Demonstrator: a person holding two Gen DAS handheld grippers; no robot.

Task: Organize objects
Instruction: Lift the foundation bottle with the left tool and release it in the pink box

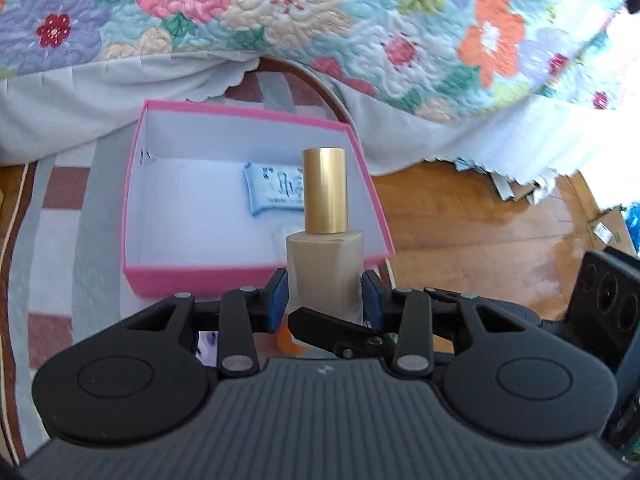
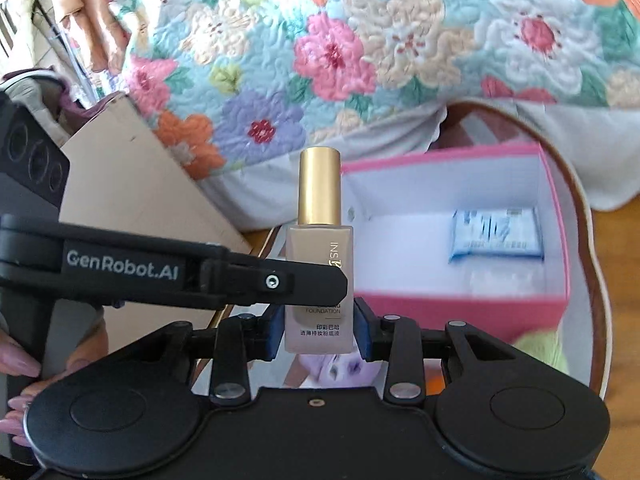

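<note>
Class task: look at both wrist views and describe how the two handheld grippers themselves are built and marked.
Both are matte black, with two round discs, silver-riveted linkage bars and blue pads on the fingertips. The left gripper has a ribbed grey body; in the right gripper's view its finger reads "GenRobot.AI" in white. No cables show.

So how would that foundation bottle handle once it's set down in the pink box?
The bottle looks like frosted glass, so probably heavy for its size and breakable if dropped. Tall and narrow with a long gold cap, it may tip if nudged. Its flat sides should not roll, and suit both claws, left and right, now clamped on it.
</note>
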